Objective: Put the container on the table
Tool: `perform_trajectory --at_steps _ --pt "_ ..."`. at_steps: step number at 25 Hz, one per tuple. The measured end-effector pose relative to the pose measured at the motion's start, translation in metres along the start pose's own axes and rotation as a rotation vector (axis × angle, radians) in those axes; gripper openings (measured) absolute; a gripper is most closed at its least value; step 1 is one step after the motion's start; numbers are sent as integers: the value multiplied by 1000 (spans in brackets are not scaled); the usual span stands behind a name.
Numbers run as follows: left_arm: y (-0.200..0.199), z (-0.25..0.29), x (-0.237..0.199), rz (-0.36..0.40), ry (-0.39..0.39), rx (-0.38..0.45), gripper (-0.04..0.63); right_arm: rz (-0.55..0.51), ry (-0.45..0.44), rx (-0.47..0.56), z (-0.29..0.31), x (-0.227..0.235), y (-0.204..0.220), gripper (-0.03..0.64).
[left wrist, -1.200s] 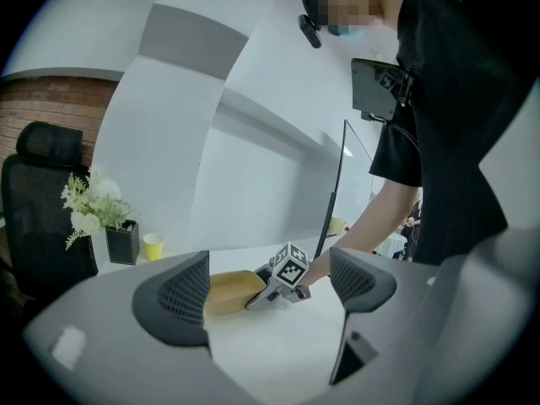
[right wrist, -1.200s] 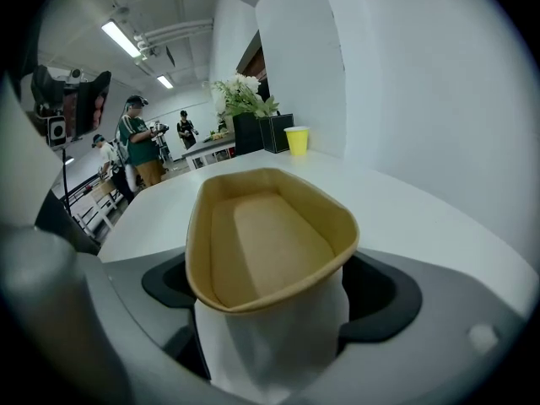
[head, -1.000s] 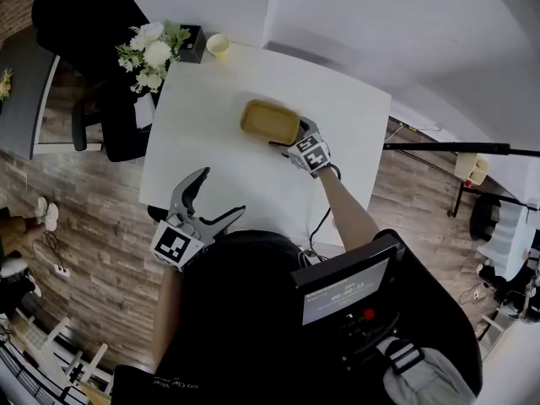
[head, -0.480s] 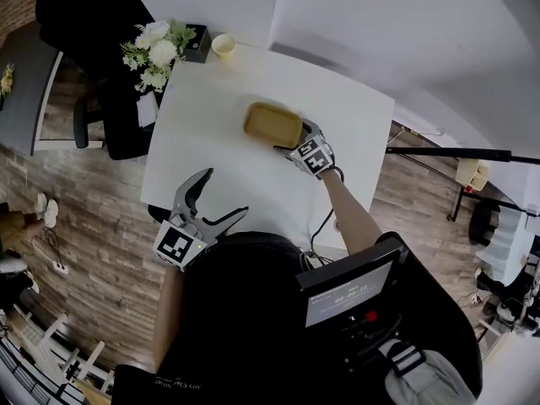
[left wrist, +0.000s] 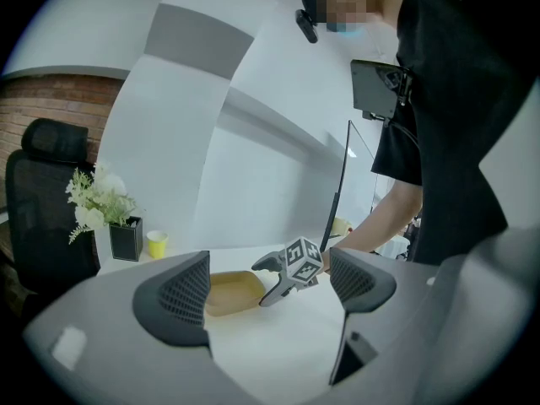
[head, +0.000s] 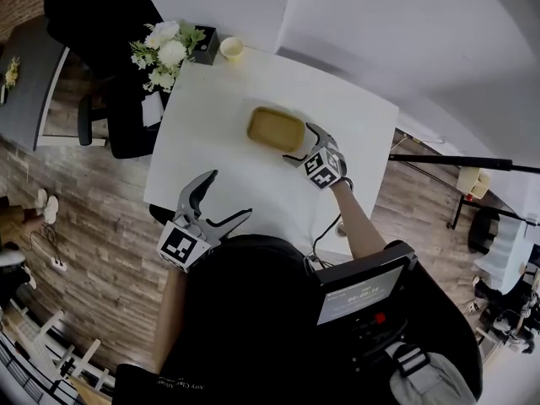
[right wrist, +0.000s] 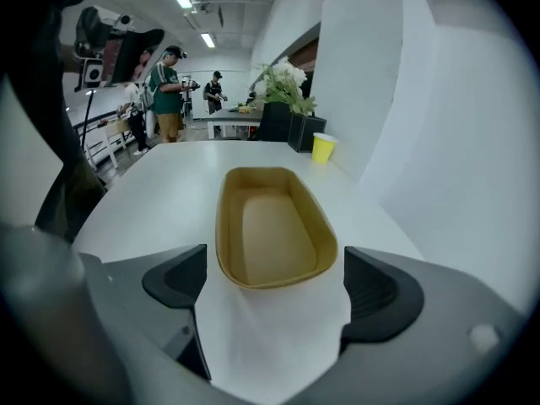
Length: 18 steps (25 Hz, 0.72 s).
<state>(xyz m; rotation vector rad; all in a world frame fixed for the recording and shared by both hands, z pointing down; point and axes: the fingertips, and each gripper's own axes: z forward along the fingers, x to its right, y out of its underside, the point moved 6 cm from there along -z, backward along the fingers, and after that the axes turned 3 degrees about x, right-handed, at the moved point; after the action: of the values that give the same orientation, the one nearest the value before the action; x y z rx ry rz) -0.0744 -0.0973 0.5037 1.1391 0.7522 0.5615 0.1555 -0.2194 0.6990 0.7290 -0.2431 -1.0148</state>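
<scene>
A tan oval paper container (head: 275, 129) stands empty on the white table (head: 211, 142). It also shows in the right gripper view as the container (right wrist: 274, 226), and in the left gripper view as the container (left wrist: 229, 291). My right gripper (head: 301, 144) is open, with its jaws just short of the container's near end and not touching it. In its own view the right gripper (right wrist: 274, 289) has only bare table between its jaws. My left gripper (head: 226, 197) is open and holds nothing, over the table's near edge. In its own view the left gripper (left wrist: 270, 289) points toward the container.
White flowers in a black pot (head: 169, 53) and a yellow cup (head: 231, 49) stand at the table's far left corner. A black chair (head: 110, 116) is left of the table, and a white wall runs along its far side. People stand far off in the right gripper view.
My right gripper has drawn back a little from the container's near end, toward the person. The container stays on the table. My left gripper has hardly moved.
</scene>
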Motion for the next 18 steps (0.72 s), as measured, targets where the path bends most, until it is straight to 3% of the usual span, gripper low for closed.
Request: perform_trajectory --at_steps 4,8,11,13,16,18 --pt "1 1 0 -9 3 -22 440 -150 -9 65 -8 -22 -32 412" --pt "2 6 2 3 10 -1 434 -362 -59 -60 16 -49 -37 310" --pt "0 4 1 26 5 -2 406 -483 -40 -120 31 -59 -38 97" --pt "1 1 -1 36 0 -9 391 -495 -36 -136 34 -63 -40 44" --pt "5 3 -7 70 12 -17 362 -485 -15 -151 33 -60 -40 35" --pt "10 8 -15 132 28 -40 343 -476 -18 -148 32 -61 -44 71"
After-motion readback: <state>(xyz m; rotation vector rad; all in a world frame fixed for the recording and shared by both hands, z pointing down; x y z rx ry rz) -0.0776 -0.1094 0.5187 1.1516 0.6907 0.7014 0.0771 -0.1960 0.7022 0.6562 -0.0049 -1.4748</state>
